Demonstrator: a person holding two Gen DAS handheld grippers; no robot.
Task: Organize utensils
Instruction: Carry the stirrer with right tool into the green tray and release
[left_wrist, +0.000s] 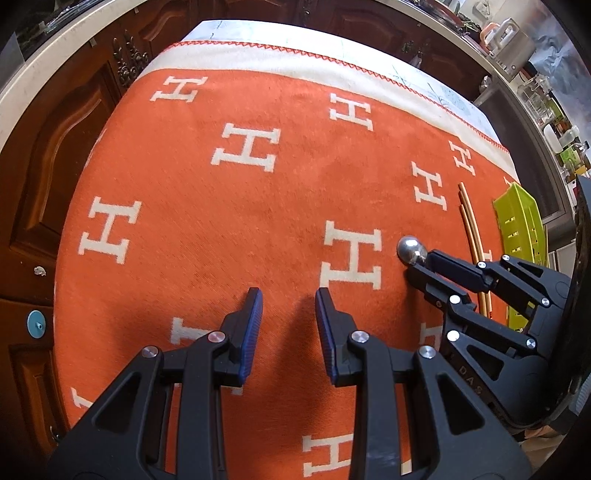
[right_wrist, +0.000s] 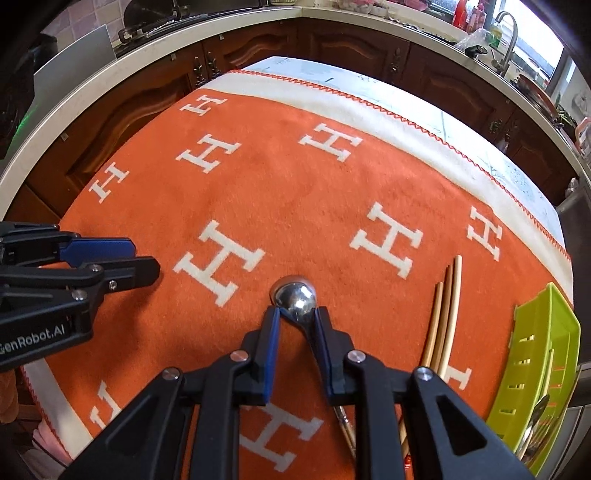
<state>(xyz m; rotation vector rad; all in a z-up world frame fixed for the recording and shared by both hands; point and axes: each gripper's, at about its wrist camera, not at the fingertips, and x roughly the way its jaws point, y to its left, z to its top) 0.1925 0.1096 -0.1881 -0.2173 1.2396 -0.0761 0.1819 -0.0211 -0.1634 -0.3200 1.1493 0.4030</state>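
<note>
On the orange blanket (right_wrist: 295, 206) with its white H pattern, the right gripper (right_wrist: 296, 319) is clamped on the neck of a metal spoon (right_wrist: 294, 298), bowl face down against the cloth. The left gripper (left_wrist: 289, 308) hangs just to its left, jaws apart and holding nothing. Wooden chopsticks (right_wrist: 445, 314) lie to the right, beside a green utensil tray (right_wrist: 546, 332) already holding cutlery.
</note>
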